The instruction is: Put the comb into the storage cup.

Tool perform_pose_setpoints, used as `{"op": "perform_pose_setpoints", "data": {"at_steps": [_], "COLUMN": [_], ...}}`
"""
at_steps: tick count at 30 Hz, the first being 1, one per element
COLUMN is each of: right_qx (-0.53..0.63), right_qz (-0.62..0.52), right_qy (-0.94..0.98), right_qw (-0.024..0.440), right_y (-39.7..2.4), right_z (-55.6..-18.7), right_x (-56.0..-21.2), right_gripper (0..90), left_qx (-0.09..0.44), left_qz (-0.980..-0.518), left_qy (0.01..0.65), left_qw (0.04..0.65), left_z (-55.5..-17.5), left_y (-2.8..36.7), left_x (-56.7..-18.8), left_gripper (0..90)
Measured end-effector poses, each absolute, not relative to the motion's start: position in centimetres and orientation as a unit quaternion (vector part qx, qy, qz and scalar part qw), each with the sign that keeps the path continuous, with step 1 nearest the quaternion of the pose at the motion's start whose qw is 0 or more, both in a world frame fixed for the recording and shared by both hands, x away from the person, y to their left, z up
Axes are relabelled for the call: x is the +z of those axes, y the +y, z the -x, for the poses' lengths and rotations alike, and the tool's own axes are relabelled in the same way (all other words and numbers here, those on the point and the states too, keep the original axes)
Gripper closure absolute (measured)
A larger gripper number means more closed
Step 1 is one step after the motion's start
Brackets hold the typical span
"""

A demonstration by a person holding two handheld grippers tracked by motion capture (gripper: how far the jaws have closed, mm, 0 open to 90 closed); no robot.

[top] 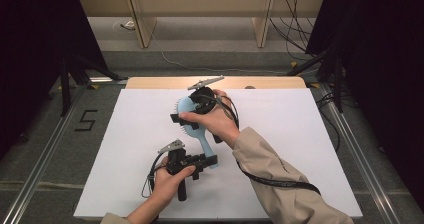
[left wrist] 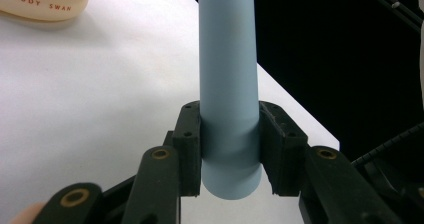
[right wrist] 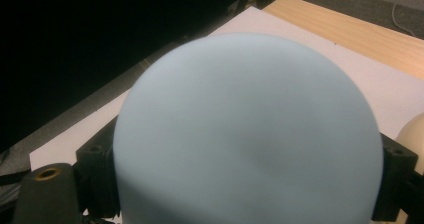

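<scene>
A light blue hairbrush (top: 191, 115) is held above the white sheet (top: 120, 154) by both grippers. My left gripper (top: 211, 160) is shut on the end of the brush's handle (left wrist: 228, 79), which stands between its two jaws; the left gripper (left wrist: 230, 151) pinches it just above the butt. My right gripper (top: 187, 109) is shut across the round brush head, bristles pointing left in the high view. In the right gripper view the smooth back of the head (right wrist: 250, 129) bulges between the right gripper (right wrist: 247, 184) jaws.
A glossy cream object (left wrist: 42, 1) with red lettering lies on the sheet beyond the handle; its edge (right wrist: 414, 134) also shows. The wooden table edge (top: 280, 82) runs along the back. Black curtains flank the table, and cables (top: 295, 29) lie on the floor behind.
</scene>
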State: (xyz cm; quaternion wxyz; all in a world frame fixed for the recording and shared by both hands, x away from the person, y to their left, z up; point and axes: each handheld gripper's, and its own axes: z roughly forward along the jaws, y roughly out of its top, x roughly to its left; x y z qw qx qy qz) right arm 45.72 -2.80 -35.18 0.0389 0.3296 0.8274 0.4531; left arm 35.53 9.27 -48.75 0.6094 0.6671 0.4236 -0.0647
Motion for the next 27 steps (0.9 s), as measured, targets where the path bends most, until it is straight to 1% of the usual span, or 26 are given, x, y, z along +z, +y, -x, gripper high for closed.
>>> {"op": "perform_pose_setpoints", "data": {"at_steps": [9,27], "right_qx": [0.448,0.443], "right_qz": [-0.332,-0.333], "right_qy": [0.83,0.832], "right_qw": [0.033,0.032], "right_y": [-2.74,-2.66], "right_z": [-45.58,-45.42], "right_x": [-35.13,-34.95], "right_gripper": [21.5,24.3], "left_qx": [-0.066,-0.064], "left_qz": [-0.668,-0.669], "left_qy": [0.424,0.422], "left_qw": [0.609,0.608], "left_z": [-35.52,-35.54], "left_y": [9.26,9.27], "left_x": [-48.76,-48.77], "left_gripper": [63.9,63.9]}}
